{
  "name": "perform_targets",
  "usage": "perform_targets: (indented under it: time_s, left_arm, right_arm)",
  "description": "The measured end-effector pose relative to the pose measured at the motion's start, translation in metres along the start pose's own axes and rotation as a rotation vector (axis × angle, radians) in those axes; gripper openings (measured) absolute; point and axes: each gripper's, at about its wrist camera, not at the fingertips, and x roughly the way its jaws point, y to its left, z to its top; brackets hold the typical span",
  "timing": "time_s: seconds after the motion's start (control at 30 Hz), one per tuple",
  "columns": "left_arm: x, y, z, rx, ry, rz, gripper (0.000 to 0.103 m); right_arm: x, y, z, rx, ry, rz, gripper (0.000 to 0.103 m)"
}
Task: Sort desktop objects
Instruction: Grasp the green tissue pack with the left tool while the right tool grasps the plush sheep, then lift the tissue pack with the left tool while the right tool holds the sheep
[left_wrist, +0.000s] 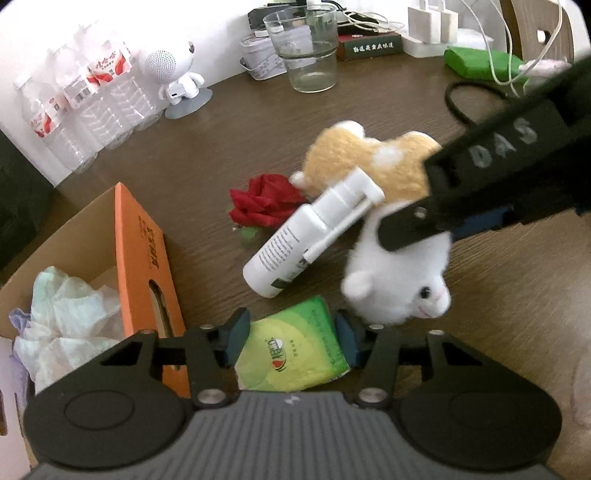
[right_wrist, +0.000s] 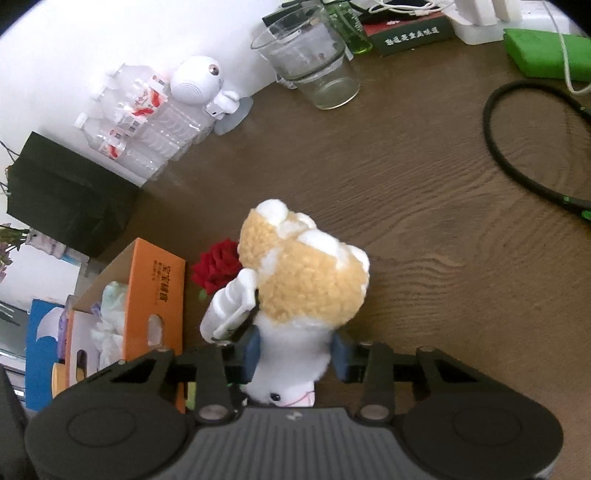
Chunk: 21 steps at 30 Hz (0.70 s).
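Brown wood-grain desk (left_wrist: 207, 155) against a white wall, seen from two gripper cameras. The left gripper (left_wrist: 291, 341) has its blue pads closed on a green tissue pack (left_wrist: 291, 350) near the desk's front edge, beside an open cardboard box (left_wrist: 144, 258) with an orange flap at the left edge; crumpled tissues (left_wrist: 62, 314) lie inside the box. The right gripper (right_wrist: 295, 354) clamps the white middle of a plush cat (right_wrist: 306, 280), whose tan back points away and whose face sits close to the camera. A white spray bottle (left_wrist: 303, 236) lies tilted, touching the cat, with a red fabric rose (left_wrist: 262, 201) just behind it. Along the back edge stand water bottles (left_wrist: 88, 103), a white toy robot (left_wrist: 173, 74), a glass cup (left_wrist: 306, 48) and a green case (left_wrist: 480, 62). A black cable (right_wrist: 517, 147) loops toward the right edge.
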Motion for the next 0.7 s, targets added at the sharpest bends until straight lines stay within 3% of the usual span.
perform_targets:
  time_s: [0.23, 0.27, 0.3, 0.33, 0.37, 0.47, 0.53, 0.6, 0.67, 0.7]
  left_arm:
    - [-0.014, -0.006, -0.005, -0.016, -0.012, -0.073, 0.043]
    - [-0.017, -0.008, -0.006, -0.014, -0.015, -0.083, 0.039]
    - [-0.019, -0.010, -0.007, -0.012, -0.018, -0.094, 0.028]
    - [-0.023, -0.012, -0.008, -0.011, -0.021, -0.106, 0.010]
    - [-0.024, -0.014, -0.010, -0.017, -0.017, -0.117, 0.002]
    - [-0.024, -0.018, -0.014, -0.021, 0.005, -0.137, 0.002]
    - [-0.024, -0.019, -0.018, -0.037, 0.018, -0.133, 0.008]
    - [-0.031, -0.019, -0.020, -0.050, -0.002, -0.113, 0.027]
    - [-0.039, -0.019, -0.020, -0.053, -0.032, -0.062, 0.067]
    - [-0.041, -0.019, -0.019, -0.050, -0.049, -0.026, 0.071]
  right_arm:
    - [-0.030, -0.020, -0.018, 0.037, -0.008, -0.020, 0.035]
    - [-0.035, -0.022, -0.021, 0.041, -0.007, -0.023, 0.035]
    - [-0.038, -0.025, -0.025, 0.045, -0.005, -0.027, 0.035]
    - [-0.042, -0.027, -0.029, 0.047, -0.003, -0.032, 0.035]
    - [-0.046, -0.030, -0.033, 0.051, -0.001, -0.037, 0.035]
    - [-0.053, -0.035, -0.042, 0.057, 0.007, -0.044, 0.035]
    - [-0.055, -0.037, -0.047, 0.057, 0.012, -0.047, 0.035]
    - [-0.057, -0.037, -0.050, 0.052, 0.015, -0.048, 0.035]
    - [-0.059, -0.035, -0.052, 0.036, 0.014, -0.050, 0.036]
    - [-0.059, -0.034, -0.053, 0.032, 0.015, -0.048, 0.036]
